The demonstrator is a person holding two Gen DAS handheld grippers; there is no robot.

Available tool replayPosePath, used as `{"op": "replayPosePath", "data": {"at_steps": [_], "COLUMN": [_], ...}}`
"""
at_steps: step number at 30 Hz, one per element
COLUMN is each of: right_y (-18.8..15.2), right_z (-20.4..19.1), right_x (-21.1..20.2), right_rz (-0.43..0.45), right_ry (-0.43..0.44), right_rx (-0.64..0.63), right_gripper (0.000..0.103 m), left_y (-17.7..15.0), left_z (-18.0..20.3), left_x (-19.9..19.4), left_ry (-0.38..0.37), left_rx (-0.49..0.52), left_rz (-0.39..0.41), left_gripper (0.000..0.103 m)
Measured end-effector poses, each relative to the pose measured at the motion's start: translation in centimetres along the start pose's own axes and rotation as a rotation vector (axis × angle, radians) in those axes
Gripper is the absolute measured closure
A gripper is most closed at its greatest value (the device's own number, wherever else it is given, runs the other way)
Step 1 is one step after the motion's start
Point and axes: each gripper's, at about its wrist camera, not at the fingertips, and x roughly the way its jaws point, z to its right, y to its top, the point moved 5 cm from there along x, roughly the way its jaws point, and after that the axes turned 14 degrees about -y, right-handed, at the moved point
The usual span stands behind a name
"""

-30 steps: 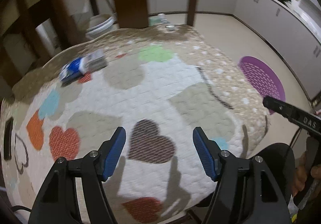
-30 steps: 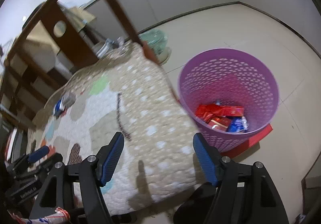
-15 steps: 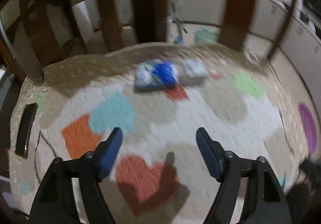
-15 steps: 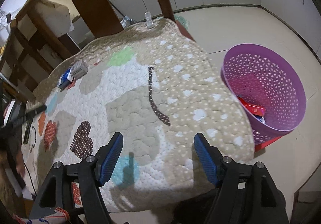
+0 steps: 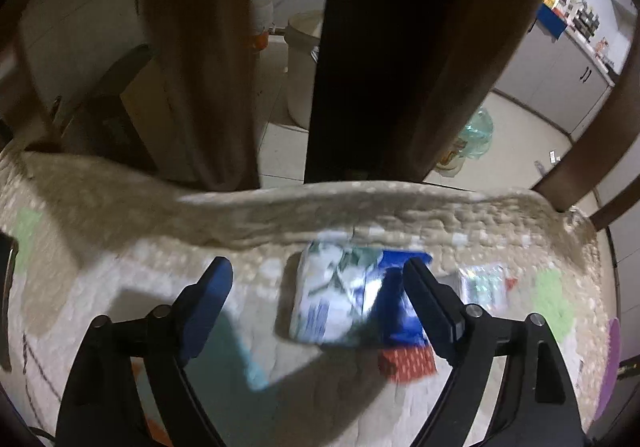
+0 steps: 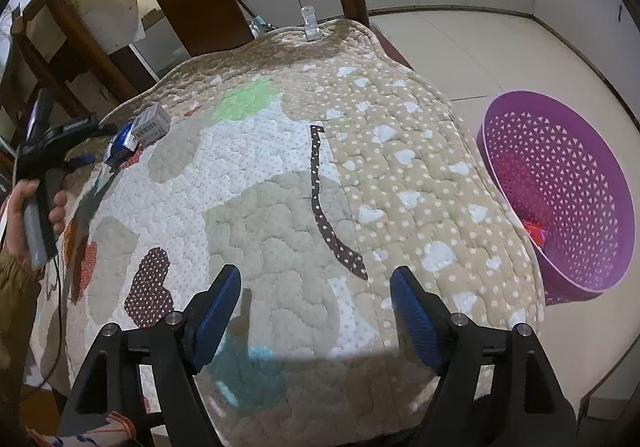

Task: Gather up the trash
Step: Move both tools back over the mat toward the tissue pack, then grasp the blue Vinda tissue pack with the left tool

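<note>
My black left gripper with blue finger pads (image 5: 316, 287) is spread wide, my bare hand (image 6: 24, 215) gripping its handle. My matching right gripper (image 6: 316, 301) gapes too.

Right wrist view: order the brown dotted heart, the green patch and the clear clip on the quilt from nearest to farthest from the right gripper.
1. Brown dotted heart, lower left, nearest the right gripper.
2. Green patch, mid-quilt, upper left.
3. Clear clip, at the quilt's far edge.
</note>
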Motion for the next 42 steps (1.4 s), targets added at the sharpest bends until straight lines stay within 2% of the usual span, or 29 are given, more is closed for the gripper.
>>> {"op": "replayPosePath", "data": {"at_steps": [4,6,7,8,9,11,13,16,17,18,19,22,24,25,26,28,31,33,36,37,38,39,40,42], "right_y": [0.2,0.3,0.3,0.4,0.4,0.5,0.6,0.7,0.7,0.6,0.6,0.6,0.7,0.7,0.8,0.8,0.8,0.7,0.7,0.8,0.8,0.9,1.0,1.3], "right_z": [-0.3,-0.4,-0.5,-0.5,-0.6,-0.7,-0.9,-1.2,-1.3,-1.4,-1.5,-1.7,-1.9,-1.9,-1.9,-1.8,-2.0,-2.2,-2.4,-2.4,-2.4,-2.4,-2.3,-2.5], "right_x": [0.3,0.4,0.4,0.5,0.5,0.4,0.4,0.3,0.2,0.2,0.1,0.1,0.0,0.1,0.2,0.5,0.7,0.7,0.7,0.7,0.6,0.5,0.5,0.5], "right_rz": [0.005,0.008,0.009,0.009,0.009,0.008,0.007,0.005,0.004,0.002,0.000,-0.003,-0.002,-0.003,-0.005,-0.012,-0.016,-0.015,-0.017,-0.017,-0.017,-0.015,-0.012,-0.009], "right_ry": [-0.006,-0.013,-0.016,-0.020,-0.021,-0.019,-0.018,-0.007,-0.002,0.002,0.004,0.004,0.004,0.005,0.005,0.008,0.015,0.013,0.005,0.006,0.008,0.008,0.007,0.004], "right_rx": [-0.018,-0.030,-0.034,-0.039,-0.041,-0.041,-0.041,-0.043,-0.043,-0.043,-0.044,-0.057,-0.061,-0.061,-0.058,-0.046,-0.032,-0.041,-0.055,-0.056,-0.057,-0.057,-0.060,-0.070], "right_gripper": [0.020,0.020,0.020,0.020,0.020,0.020,0.020,0.020,0.020,0.020,0.020,0.020,0.020,0.020,0.020,0.020,0.020,0.020,0.020,0.020,0.020,0.020,0.020,0.020], "left_y": [-0.1,-0.3,-0.4,-0.6,-0.8,-1.5,-2.6,-5.2,-6.5,-7.9,-9.3,-11.5,-11.5,-10.9,-10.0,-8.0,-5.9,-5.3,-6.0,-6.6,-7.2,-7.5,-7.9,-8.9], "left_z": [0.2,0.3,0.6,1.1,1.6,2.6,3.2,4.1,4.5,4.8,5.1,5.8,5.7,5.6,5.7,5.1,5.2,5.2,5.1,5.2,5.1,5.1,5.0,4.7], "left_x": [1.6,1.7,1.7,1.5,1.2,0.5,-0.1,-1.3,-1.7,-2.0,-2.5,-4.5,-5.7,-6.2,-6.5,-6.9,-5.4,-3.6,-0.8,-0.5,-0.5,-0.7,-1.4,-2.9], "left_ry": [0.018,0.016,-0.001,-0.056,-0.099,-0.103,-0.152,-0.229,-0.258,-0.281,-0.283,-0.278,-0.285,-0.277,-0.268,-0.254,-0.276,-0.244,-0.188,-0.195,-0.168,-0.130,-0.127,-0.170], "left_rx": [-0.019,-0.030,-0.031,-0.030,-0.029,0.010,0.031,0.058,0.068,0.081,0.106,0.189,0.205,0.210,0.212,0.203,0.208,0.250,0.264,0.251,0.248,0.264,0.263,0.225], "left_rz": [0.009,-0.006,-0.022,-0.036,-0.060,-0.088,-0.120,-0.176,-0.208,-0.248,-0.271,-0.265,-0.233,-0.193,-0.151,-0.070,-0.056,-0.074,-0.160,-0.176,-0.186,-0.174,-0.163,-0.157], "left_gripper": [0.008,0.008,0.018,0.043,0.046,0.058,0.068,0.076,0.083,0.084,0.084,0.083,0.064,0.038,0.023,0.020,0.015,0.015,0.016,0.027,0.051,0.052,0.053,0.054]}}
